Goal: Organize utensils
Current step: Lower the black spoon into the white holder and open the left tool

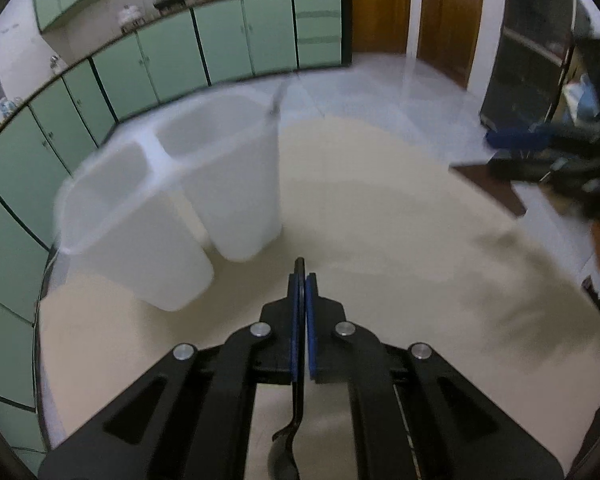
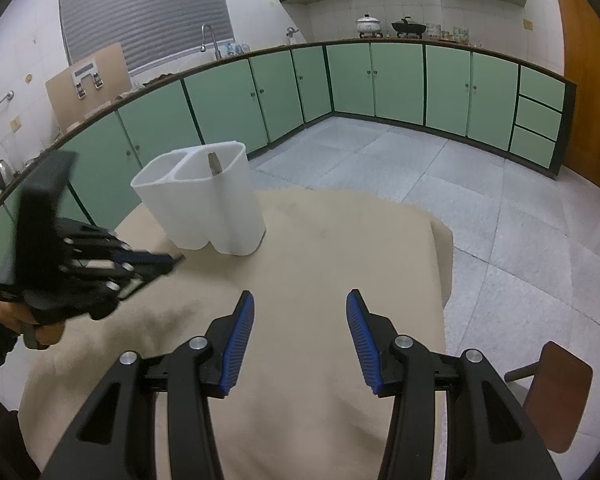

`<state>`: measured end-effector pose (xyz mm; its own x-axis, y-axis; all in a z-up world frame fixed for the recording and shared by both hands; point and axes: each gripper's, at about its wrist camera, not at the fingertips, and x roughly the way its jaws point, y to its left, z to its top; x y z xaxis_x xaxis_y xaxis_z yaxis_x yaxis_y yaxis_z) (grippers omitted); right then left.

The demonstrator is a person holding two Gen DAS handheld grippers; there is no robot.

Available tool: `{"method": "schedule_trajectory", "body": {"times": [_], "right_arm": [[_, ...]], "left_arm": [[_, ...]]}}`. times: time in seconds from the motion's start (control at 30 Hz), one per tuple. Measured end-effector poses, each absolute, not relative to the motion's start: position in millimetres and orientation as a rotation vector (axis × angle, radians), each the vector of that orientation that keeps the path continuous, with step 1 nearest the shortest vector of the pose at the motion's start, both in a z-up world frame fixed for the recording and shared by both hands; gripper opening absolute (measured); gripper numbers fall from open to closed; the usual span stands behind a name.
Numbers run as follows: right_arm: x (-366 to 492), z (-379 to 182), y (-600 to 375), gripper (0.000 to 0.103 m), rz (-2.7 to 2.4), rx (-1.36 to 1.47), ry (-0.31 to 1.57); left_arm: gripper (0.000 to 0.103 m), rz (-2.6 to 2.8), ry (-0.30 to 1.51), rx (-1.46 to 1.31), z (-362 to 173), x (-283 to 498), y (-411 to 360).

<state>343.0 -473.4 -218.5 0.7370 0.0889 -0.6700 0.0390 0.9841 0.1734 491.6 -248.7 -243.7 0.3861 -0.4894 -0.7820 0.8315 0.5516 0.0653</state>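
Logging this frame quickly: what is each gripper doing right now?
Left gripper: shut on a black plastic spoon, bowl end toward the camera.
Right gripper: open, holding nothing, above the beige tablecloth.

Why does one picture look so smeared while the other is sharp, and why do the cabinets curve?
Left wrist view: motion blur smears the white holder and tablecloth, though the left gripper and its black spoon stay crisp. Right wrist view: mostly sharp, only the left gripper blurred. Both: fisheye lenses bend the cabinets.

a two-compartment holder (image 2: 204, 200) stands on the table (image 2: 340, 240), a utensil (image 2: 213, 164) in its right compartment.
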Motion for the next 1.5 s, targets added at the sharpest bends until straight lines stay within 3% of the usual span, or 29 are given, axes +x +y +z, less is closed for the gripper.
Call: {"method": "schedule_trajectory", "body": {"times": [0.23,0.43,0.8,1.17,1.2,1.27,1.3,1.43,1.5], "right_arm": [[338.4,-207.7,-464.3,0.048,0.042,0.174,0.727],[335.4,-200.8,-462.6,0.048,0.044,0.168,0.719],[343.2,-215.7,-478.7,0.048,0.004,0.178,0.757],[344.4,-212.0,-479.0,0.048,-0.002,0.172,0.767],[343.9,-210.5,-479.7,0.048,-0.004,0.173,0.765],[342.3,-207.5,-480.6,0.048,-0.006,0.173,0.761],[341.5,-206.6,-480.4,0.048,-0.007,0.175,0.759],[339.0,-205.2,-476.8,0.048,-0.001,0.173,0.754],[335.6,-201.7,-474.0,0.048,0.001,0.172,0.747]], "left_arm": [[0.003,-0.83,0.619,0.33,-170.3,490.4,-235.8],[0.003,-0.717,0.481,0.084,-120.3,536.4,-219.5],[0.003,-0.623,0.425,-0.036,-143.1,593.9,-251.5],[0.004,-0.577,0.35,-0.083,-177.6,592.8,-240.9],[0.005,-0.562,0.343,-0.083,-180.0,590.2,-240.4],[0.03,-0.55,0.346,-0.072,-183.3,586.2,-238.4],[0.036,-0.536,0.337,-0.065,-184.6,582.0,-236.4],[0.044,-0.525,0.343,-0.073,-177.0,569.8,-221.3],[0.057,-0.513,0.335,-0.056,-168.2,558.6,-211.8]]}}
